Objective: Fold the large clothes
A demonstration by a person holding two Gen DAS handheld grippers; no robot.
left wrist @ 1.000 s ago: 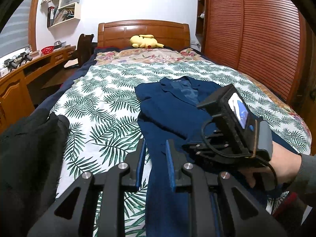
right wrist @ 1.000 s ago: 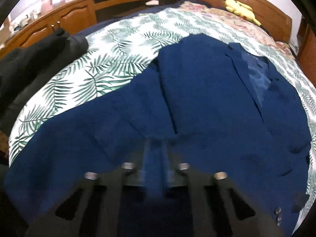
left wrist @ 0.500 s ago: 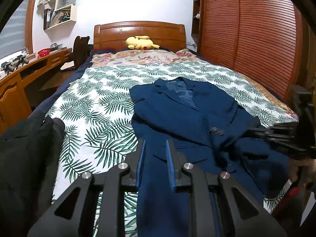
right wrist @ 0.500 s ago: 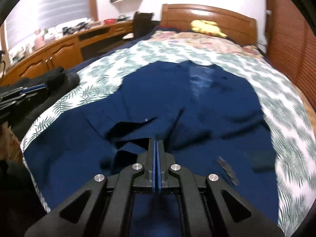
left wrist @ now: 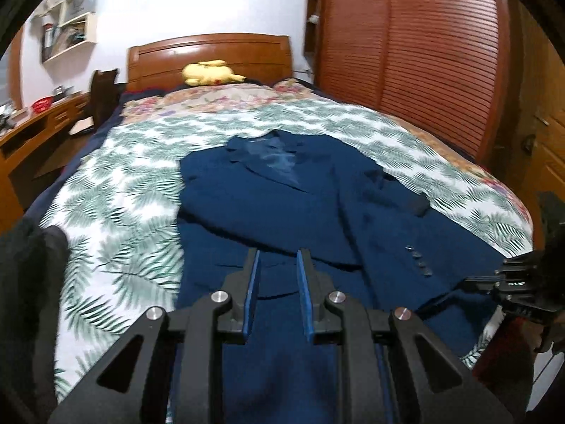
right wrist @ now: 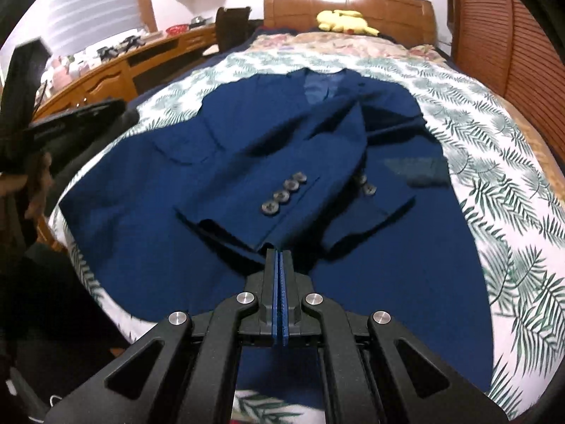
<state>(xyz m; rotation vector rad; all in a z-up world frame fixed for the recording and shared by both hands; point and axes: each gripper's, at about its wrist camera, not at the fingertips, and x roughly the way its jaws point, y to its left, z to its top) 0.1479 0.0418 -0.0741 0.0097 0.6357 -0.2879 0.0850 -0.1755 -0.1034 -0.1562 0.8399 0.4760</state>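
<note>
A navy blue woven suit jacket lies front up on the palm-leaf-print bedspread, 1 sleeve with 4 grey cuff buttons folded across it, while the left gripper hovers narrowly parted and empty and the right gripper is closed, pinching nothing visible.

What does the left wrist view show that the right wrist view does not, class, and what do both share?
Only the left wrist view: the left gripper with a gap between its fingers, and a door at the right edge. Only the right wrist view: the right gripper shut, and a window blind. Both: the blue jacket on the leaf-print bedspread, and the yellow plush toy.
</note>
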